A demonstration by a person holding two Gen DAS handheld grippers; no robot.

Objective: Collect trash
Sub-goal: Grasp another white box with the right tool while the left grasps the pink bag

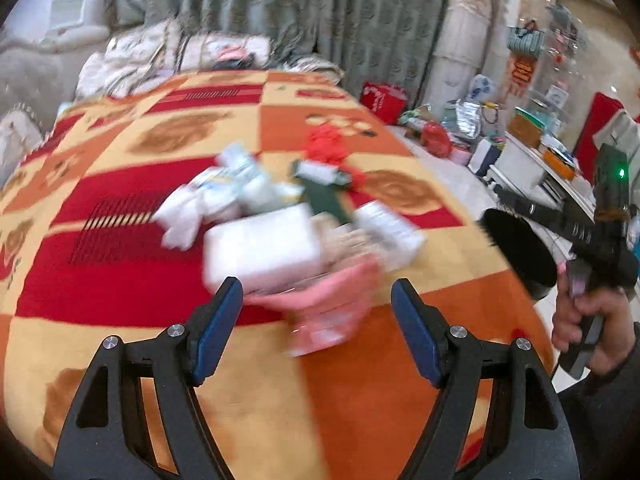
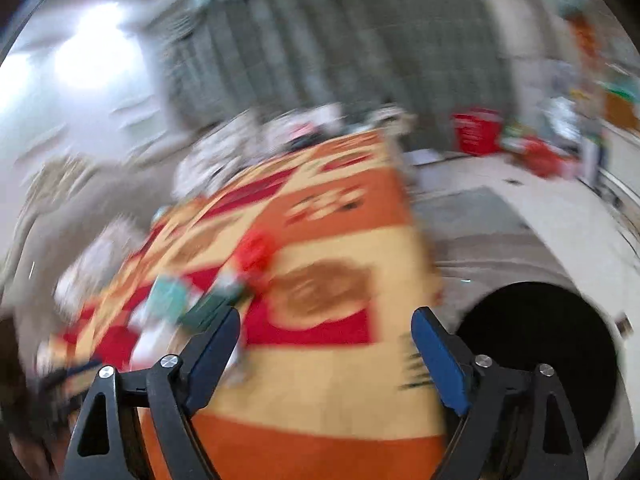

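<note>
left wrist view: the left gripper point(image 1: 316, 312) hangs over a blanket point(image 1: 120, 264) checked in red, orange and yellow, its blue-padded fingers point(image 1: 218, 330) spread wide with nothing between them. just ahead of the tips lies a blurred heap of trash point(image 1: 280, 220): a white packet point(image 1: 262, 254), a pink wrapper point(image 1: 328, 312) nearest the gripper, crumpled white paper point(image 1: 180, 216), a dark green piece point(image 1: 326, 196) and a red scrap point(image 1: 328, 144) at the far side. off the blanket's right edge stands a black bin point(image 1: 520, 256), and beside it a hand point(image 1: 588, 320) grips the handle of the other tool. grey-green curtains point(image 1: 280, 4) hang behind, with boxes and bags on the floor to the right.

right wrist view: heavily blurred. the right gripper point(image 2: 326, 354) is held with its fingers point(image 2: 440, 360) well apart and empty above the same blanket point(image 2: 320, 384). the trash point(image 2: 208, 300) sits to the left, near the left fingertip, the red scrap point(image 2: 256, 254) beyond it. the black bin point(image 2: 540, 348) is on the pale floor point(image 2: 500, 232) just right of the blanket. a red box point(image 2: 476, 130) stands by the curtains point(image 2: 320, 40).
</note>
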